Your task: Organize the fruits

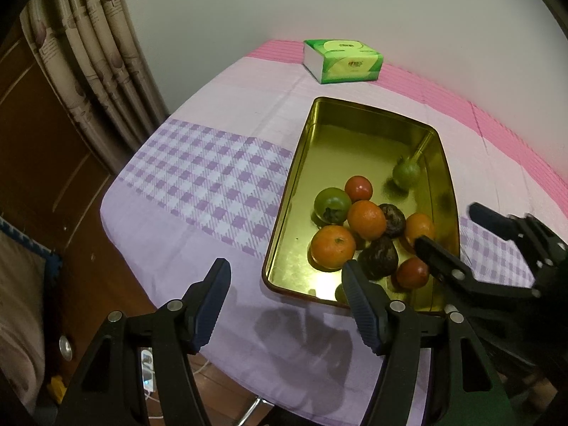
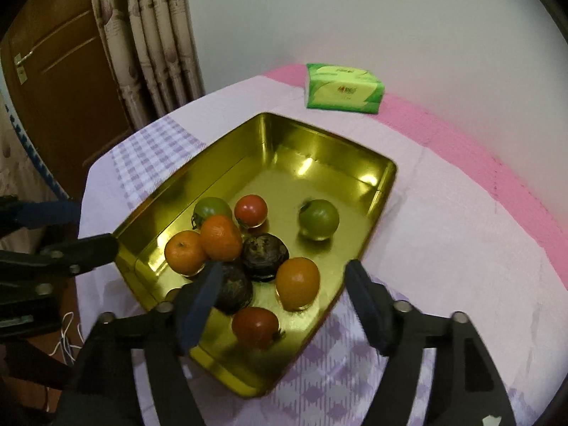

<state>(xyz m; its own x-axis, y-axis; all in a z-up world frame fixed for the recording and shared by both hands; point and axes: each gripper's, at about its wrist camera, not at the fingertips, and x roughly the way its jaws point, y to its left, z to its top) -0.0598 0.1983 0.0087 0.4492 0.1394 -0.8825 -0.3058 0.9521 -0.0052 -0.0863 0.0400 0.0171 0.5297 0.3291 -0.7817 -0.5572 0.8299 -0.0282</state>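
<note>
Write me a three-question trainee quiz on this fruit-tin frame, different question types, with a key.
1. True or false: the green tissue pack lies inside the gold tin.
2. How many orange fruits are in the tin? A) one B) three C) five
3. Fill in: the fruit sitting apart from the cluster, toward the tin's far end, is coloured ____.

Key: 1. False, it lies on the tablecloth beyond the tin. 2. B. 3. Green.

Both the left gripper and the right gripper hover open, holding nothing.
</note>
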